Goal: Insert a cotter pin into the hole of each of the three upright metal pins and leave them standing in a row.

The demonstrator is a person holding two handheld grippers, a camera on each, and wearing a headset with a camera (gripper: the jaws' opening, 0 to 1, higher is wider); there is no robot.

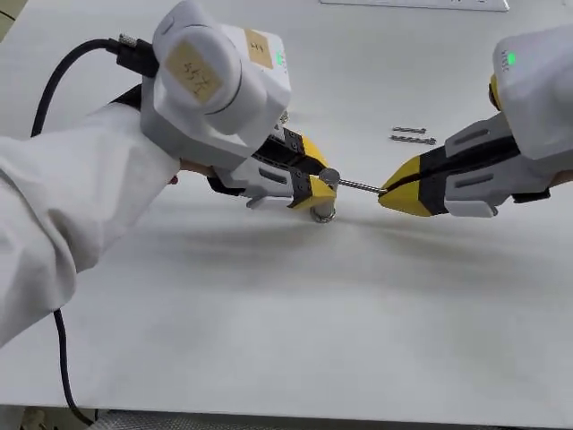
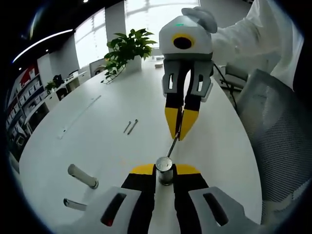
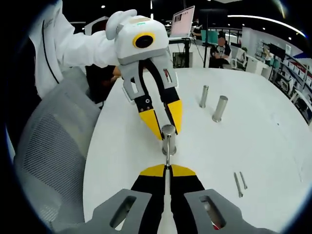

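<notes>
Now left tool (image 1: 315,177) grips metal pin (image 1: 328,179); right tool (image 1: 385,192) holds cotter pin (image 1: 360,186) touching it.

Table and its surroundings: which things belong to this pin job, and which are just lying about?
Part of the job:
left gripper, shut on a metal pin
right gripper, shut on a cotter pin
two spare cotter pins
two more upright metal pins

Just about:
potted plant
mesh chair
</notes>
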